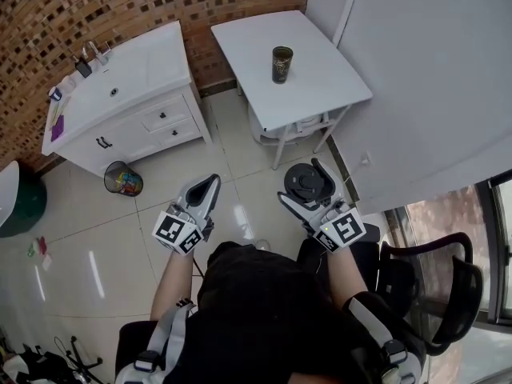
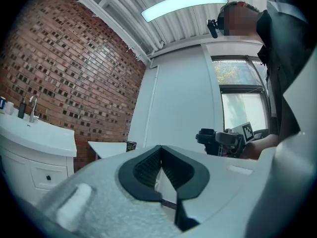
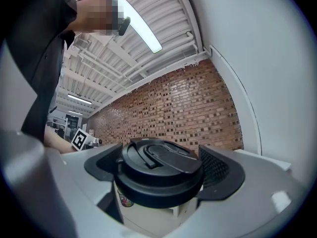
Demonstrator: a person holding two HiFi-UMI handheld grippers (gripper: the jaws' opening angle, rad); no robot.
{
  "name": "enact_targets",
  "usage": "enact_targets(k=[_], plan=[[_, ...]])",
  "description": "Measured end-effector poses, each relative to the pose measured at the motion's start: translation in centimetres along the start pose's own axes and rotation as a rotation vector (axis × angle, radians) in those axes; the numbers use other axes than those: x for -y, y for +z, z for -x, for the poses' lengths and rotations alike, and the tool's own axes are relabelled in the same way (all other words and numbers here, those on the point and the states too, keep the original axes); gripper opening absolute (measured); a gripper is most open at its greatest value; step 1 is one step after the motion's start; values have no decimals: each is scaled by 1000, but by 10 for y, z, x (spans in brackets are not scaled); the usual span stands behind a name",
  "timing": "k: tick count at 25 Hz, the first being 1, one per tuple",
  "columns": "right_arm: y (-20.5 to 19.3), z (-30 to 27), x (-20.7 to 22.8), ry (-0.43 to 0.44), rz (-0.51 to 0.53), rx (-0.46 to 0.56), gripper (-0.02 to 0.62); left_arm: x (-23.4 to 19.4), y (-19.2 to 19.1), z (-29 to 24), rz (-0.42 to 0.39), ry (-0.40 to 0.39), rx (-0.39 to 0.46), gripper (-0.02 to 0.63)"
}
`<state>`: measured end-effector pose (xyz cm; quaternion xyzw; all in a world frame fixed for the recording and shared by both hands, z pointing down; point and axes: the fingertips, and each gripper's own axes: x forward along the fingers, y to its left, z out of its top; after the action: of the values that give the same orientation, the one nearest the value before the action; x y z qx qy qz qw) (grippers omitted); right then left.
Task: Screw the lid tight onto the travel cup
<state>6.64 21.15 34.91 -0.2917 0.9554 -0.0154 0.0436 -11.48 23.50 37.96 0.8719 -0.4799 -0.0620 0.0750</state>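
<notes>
Now, step: bringing lid (image 3: 161, 175) to cup (image 1: 282, 64) at centre of bench (image 1: 248, 38).
right gripper (image 1: 302, 184): jaws clamped on lid.
left gripper (image 1: 206, 190): jaws together, empty.
next: seat lid squarely, twist.

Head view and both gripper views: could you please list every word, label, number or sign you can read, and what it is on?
No readable text anywhere.
Dark patterned travel cup on the white square table: print too small to read.
Round black plastic lid: no lettering visible.
Left gripper and right gripper: black-and-white square marker patterns, no letters.
</notes>
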Motion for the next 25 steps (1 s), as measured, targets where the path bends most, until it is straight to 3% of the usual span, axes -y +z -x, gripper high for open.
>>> enact_targets(k=[12, 25], plan=[[-12, -15, 62, -37, -31, -18, 479, -14, -12, -61, -4, -16, -37, 2], [-12, -65, 141, -152, -29, -35, 479, -81, -18, -149, 38, -73, -38, 2]])
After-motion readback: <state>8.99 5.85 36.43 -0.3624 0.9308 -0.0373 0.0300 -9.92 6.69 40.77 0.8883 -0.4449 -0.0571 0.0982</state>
